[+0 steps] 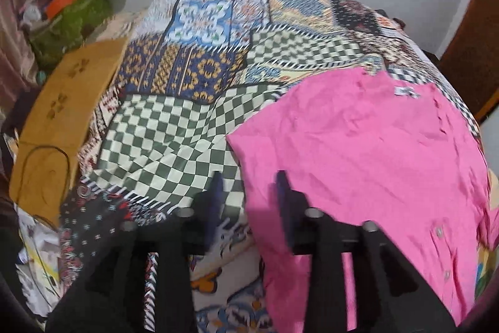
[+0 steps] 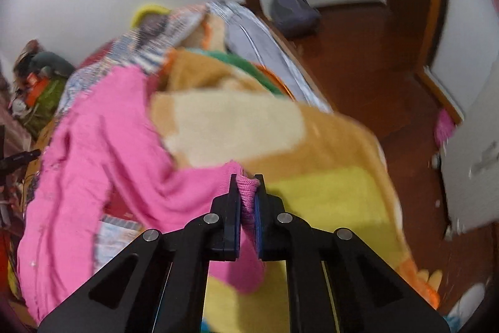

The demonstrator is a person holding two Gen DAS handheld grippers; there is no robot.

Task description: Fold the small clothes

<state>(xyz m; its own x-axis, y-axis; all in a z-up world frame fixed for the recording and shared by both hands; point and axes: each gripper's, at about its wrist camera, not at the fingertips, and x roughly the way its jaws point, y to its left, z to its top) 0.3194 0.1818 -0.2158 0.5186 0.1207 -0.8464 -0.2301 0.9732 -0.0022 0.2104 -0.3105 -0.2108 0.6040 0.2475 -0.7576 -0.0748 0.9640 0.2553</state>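
Observation:
A small pink knit garment (image 1: pixel 368 158) with buttons lies spread on the patterned bedspread (image 1: pixel 174 127). My left gripper (image 1: pixel 249 180) is open, its fingers straddling the garment's left edge, holding nothing. In the right wrist view my right gripper (image 2: pixel 248 181) is shut on a pink sleeve cuff (image 2: pixel 248 198) of the same garment (image 2: pixel 93 152) and holds it lifted over an orange and yellow blanket (image 2: pixel 327 177).
A brown cardboard piece (image 1: pixel 59 120) with a black cable lies left of the bedspread. A cluttered pile (image 1: pixel 68 11) sits at the far left. A wooden floor (image 2: pixel 374 58), a grey bag (image 2: pixel 293 10) and a white door (image 2: pixel 474 145) lie right of the bed.

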